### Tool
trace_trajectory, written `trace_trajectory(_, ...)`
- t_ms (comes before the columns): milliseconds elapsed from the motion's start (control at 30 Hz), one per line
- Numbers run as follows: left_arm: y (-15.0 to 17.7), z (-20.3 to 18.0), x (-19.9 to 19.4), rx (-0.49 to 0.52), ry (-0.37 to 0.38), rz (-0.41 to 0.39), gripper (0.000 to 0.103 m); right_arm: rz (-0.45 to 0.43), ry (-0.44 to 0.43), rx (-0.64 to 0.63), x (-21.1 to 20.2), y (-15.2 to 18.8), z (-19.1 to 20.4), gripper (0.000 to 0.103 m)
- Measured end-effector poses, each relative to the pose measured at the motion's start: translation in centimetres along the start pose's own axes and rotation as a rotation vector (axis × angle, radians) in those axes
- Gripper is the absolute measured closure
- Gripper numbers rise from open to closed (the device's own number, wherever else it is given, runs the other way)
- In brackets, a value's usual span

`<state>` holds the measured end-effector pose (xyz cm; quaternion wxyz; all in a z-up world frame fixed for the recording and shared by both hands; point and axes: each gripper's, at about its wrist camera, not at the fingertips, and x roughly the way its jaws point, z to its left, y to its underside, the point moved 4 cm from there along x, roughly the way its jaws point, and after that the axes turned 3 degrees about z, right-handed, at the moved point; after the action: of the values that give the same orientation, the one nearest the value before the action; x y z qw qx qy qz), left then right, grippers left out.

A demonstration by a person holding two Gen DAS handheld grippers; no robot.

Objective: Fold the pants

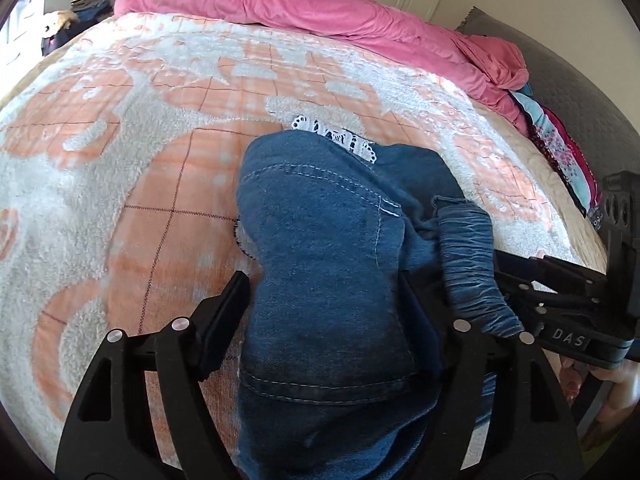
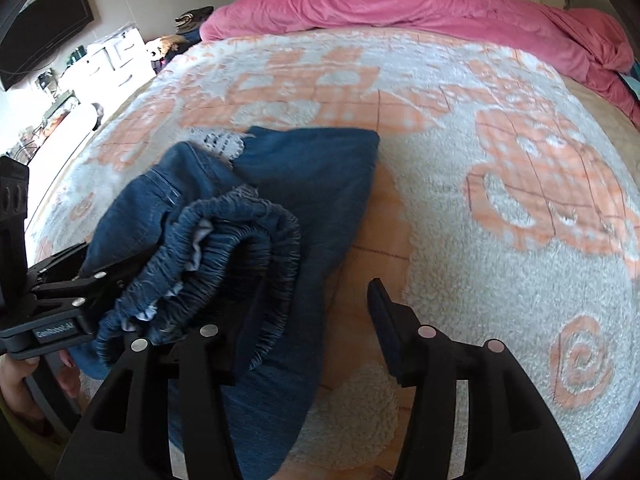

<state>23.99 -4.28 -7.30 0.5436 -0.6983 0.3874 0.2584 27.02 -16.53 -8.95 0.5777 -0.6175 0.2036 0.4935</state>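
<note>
Blue denim pants [image 1: 320,248] lie bunched on the bed, with white lace trim [image 1: 336,136] at the far end and a ruched elastic waistband [image 1: 472,256] on the right. My left gripper [image 1: 324,300] is open, its fingers [image 1: 224,316] straddling the denim. In the right wrist view the pants [image 2: 312,184] lie left of centre with the waistband [image 2: 224,256] curled up. My right gripper [image 2: 316,312] is open; its left finger is under the waistband, its right finger [image 2: 384,320] over bare blanket. Each gripper shows in the other's view, the right one [image 1: 560,300] and the left one [image 2: 60,300].
The bed is covered by a white and peach fleece blanket [image 1: 120,160]. A pink duvet [image 1: 320,4] is heaped along the far side, with patterned cloth [image 1: 560,140] at the right. A dresser with clutter [image 2: 100,64] and a wall TV [image 2: 44,28] stand at the left.
</note>
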Motion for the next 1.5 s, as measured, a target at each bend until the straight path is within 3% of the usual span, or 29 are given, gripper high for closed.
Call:
trace_trajectory(167, 0.1, 0.0, 0.1, 0.003, -0.001, -0.002, 0.034, -0.011, 0.041, -0.04, 0.2, 0.4, 0.4, 0.051)
trace_trajectory(267, 0.1, 0.0, -0.1, 0.002, -0.002, -0.005, 0.032, -0.022, 0.059, -0.03, 0.1, 0.5, 0.1, 0.04)
trace_trajectory(533, 0.2, 0.1, -1.2, -0.005, 0.016, -0.027, 0.025, -0.056, 0.002, 0.032, -1.0, 0.6, -0.8, 0.038)
trace_trajectory(600, 0.1, -0.1, -2.1, 0.0, 0.022, -0.046, 0.021, -0.077, -0.003, 0.044, -1.7, 0.7, -0.9, 0.031)
trace_trajectory(667, 0.2, -0.4, -3.4, 0.011, 0.012, -0.075, 0.01, -0.118, -0.023, 0.069, -3.1, 0.9, -1.1, 0.016)
trace_trajectory(833, 0.8, -0.6, -6.7, 0.031, -0.019, -0.125, 0.01, -0.233, -0.064, 0.131, -7.4, 1.5, -1.4, 0.006)
trace_trajectory(1100, 2.5, -1.3, -10.8, 0.064, -0.064, -0.199, 0.009, -0.381, -0.058, 0.106, -12.2, 3.9, -0.3, 0.005)
trace_trajectory(1367, 5.4, -2.0, -12.5, 0.071, -0.069, -0.213, 0.009, -0.422, 0.009, 0.045, -13.9, 6.7, 1.3, 0.005)
trace_trajectory(1500, 7.0, -1.8, -12.6, 0.059, -0.073, -0.203, 0.009, -0.396, -0.044, 0.072, -13.9, 8.5, 1.6, 0.005)
